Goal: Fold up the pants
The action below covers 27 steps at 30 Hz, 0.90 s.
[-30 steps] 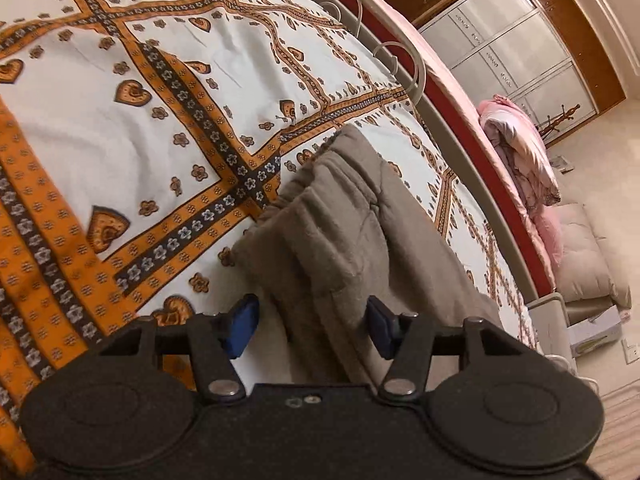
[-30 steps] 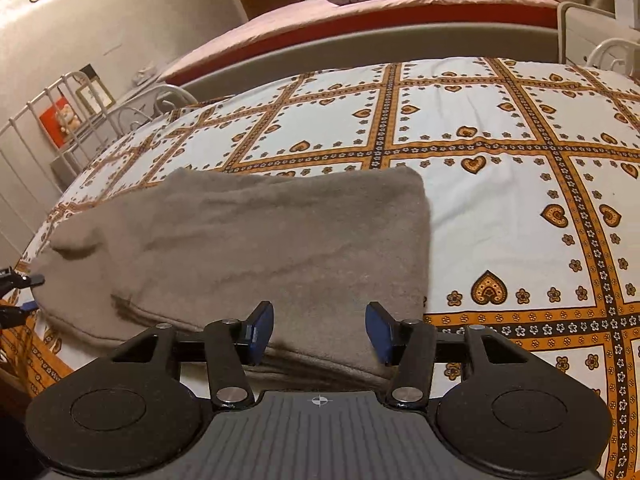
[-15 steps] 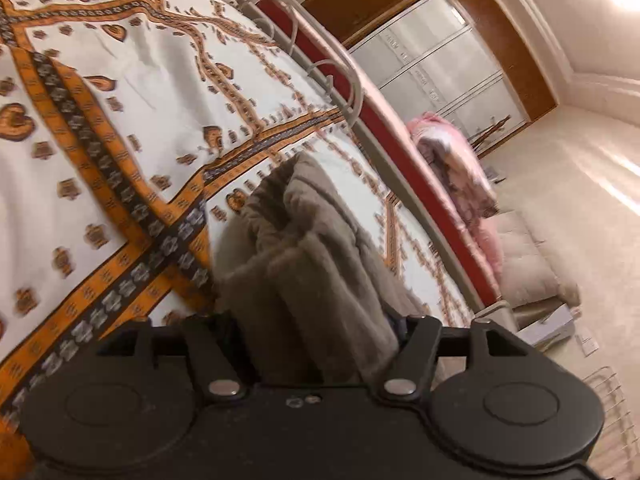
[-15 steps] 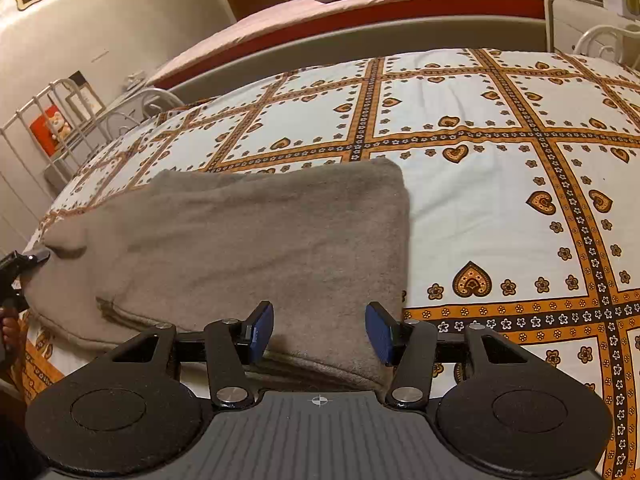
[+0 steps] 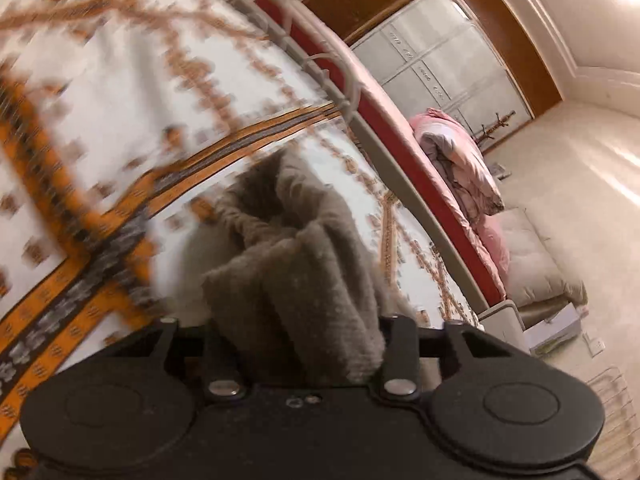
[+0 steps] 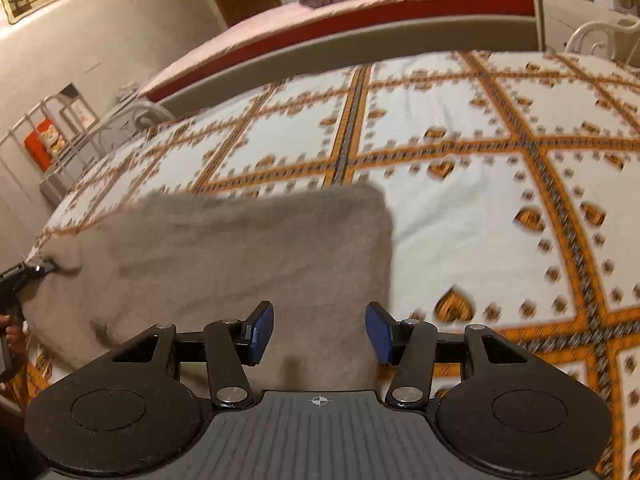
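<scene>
The grey-brown fleece pants [image 6: 248, 256] lie folded lengthwise on the patterned bedspread [image 6: 480, 208]. My left gripper [image 5: 296, 344] is shut on the bunched waistband end of the pants [image 5: 304, 272] and lifts it off the bed; its pads are hidden in the cloth. In the right wrist view the left gripper [image 6: 36, 269] shows at the far left, pinching that end. My right gripper [image 6: 320, 332] is open and empty, its blue pads [image 6: 262, 330] just above the near right end of the pants.
A white metal bed rail [image 5: 320, 64] runs along the bed's far side. A second bed with a red frame and pink bedding [image 5: 460, 168] stands beyond it. A wire rack [image 6: 44, 148] stands by the wall on the left.
My left gripper closed on the waistband end and has raised and swung it, with the bedspread now blurred. My right gripper moved in lower over the pants' other end, still open.
</scene>
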Tool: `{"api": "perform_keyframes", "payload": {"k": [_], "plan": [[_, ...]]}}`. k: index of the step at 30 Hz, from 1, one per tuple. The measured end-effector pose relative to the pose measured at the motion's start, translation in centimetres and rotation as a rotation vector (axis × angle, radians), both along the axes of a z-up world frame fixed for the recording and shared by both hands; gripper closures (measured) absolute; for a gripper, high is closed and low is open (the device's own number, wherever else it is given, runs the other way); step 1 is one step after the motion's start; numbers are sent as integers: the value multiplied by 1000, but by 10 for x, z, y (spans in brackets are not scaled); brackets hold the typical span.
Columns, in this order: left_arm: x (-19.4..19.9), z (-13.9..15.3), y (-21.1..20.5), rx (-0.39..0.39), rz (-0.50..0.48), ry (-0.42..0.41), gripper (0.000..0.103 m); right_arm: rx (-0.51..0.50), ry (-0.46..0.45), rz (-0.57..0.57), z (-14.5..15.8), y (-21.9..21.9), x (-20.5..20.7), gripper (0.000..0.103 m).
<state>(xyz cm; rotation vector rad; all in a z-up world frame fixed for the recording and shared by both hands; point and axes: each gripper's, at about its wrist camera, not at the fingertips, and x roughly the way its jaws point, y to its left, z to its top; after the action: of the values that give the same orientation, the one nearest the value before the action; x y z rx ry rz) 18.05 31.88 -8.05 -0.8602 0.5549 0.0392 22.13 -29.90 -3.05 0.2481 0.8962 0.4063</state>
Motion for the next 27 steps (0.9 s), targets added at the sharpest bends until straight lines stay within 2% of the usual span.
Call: {"api": "perform_keyframes", "payload": {"k": [3, 5, 8, 12, 14, 17, 23, 27], "plan": [[0, 49, -26, 87, -43, -124, 78, 28, -22, -37, 11, -16, 8, 51], [0, 78, -54, 176, -99, -189, 78, 27, -35, -51, 16, -25, 11, 51], [6, 107, -103, 302, -176, -230, 78, 56, -38, -83, 20, -42, 13, 51], [17, 127, -171, 411, -307, -245, 78, 144, 3, -124, 14, -59, 11, 51], [28, 130, -200, 442, -367, -241, 78, 158, 3, -134, 14, -63, 8, 51], [43, 125, -254, 543, -471, -220, 78, 176, 2, -150, 15, -73, 4, 51], [55, 104, -339, 674, -672, -215, 78, 194, 15, -208, 14, -99, -5, 51], [60, 83, -388, 766, -764, -189, 78, 203, 18, -230, 15, -112, -10, 51]]}}
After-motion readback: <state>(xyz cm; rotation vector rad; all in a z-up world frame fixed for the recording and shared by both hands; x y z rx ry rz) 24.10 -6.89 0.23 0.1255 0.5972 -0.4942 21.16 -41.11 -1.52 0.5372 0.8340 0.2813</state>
